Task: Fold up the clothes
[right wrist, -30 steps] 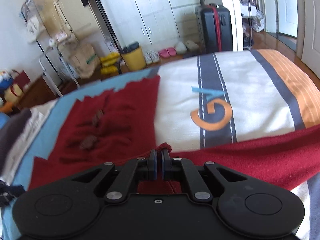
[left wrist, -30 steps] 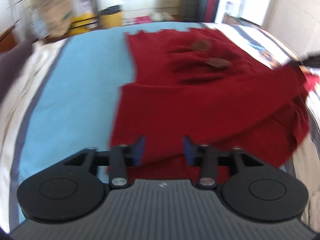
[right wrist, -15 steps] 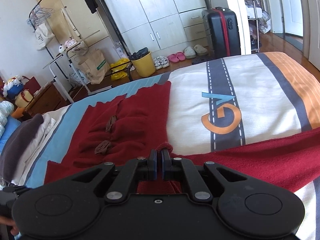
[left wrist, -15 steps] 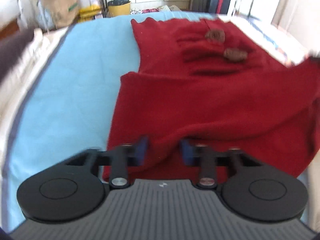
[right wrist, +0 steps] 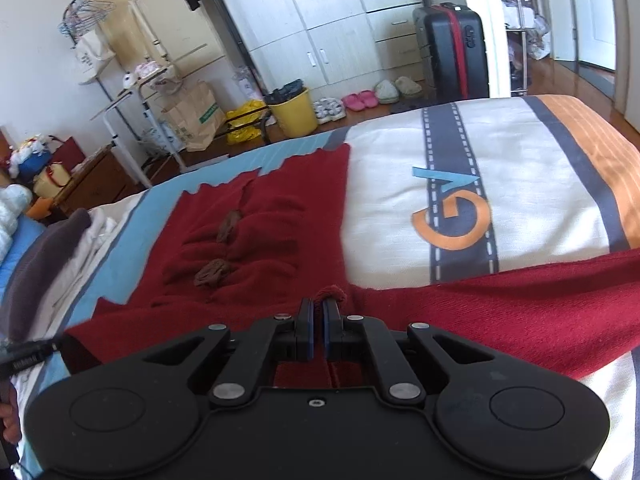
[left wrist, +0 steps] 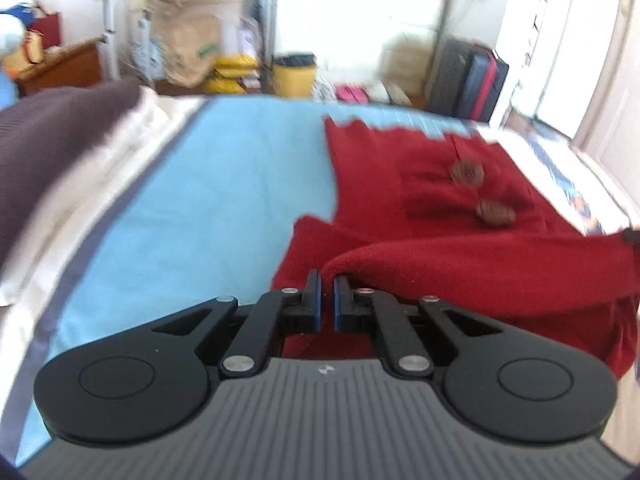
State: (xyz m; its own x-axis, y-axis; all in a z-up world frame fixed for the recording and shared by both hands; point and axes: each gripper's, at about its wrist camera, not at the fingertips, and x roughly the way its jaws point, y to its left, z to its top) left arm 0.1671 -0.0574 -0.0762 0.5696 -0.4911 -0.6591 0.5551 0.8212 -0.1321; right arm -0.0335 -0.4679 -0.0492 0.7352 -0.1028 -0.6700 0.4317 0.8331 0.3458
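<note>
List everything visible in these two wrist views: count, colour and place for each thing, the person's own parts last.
cardigan: one, dark red, spread on the bed, near edge lifted
toggles: two, brown, on the cardigan's front
bed cover: one, white with blue, grey and orange stripes, under the cardigan
dark cloth: one, dark grey-brown, folded at the bed's left edge
suitcase: one, black and red, upright by the wardrobe
wardrobe: one, pale, back wall
bucket: one, yellow, on the floor
paper bag: one, brown, beside the rack
shoes: several pairs, pink, white, grey, below the wardrobe
left gripper: one, black, blue pads, just closed on the cardigan's edge
right gripper: one, black, shut on a cardigan fold
</note>
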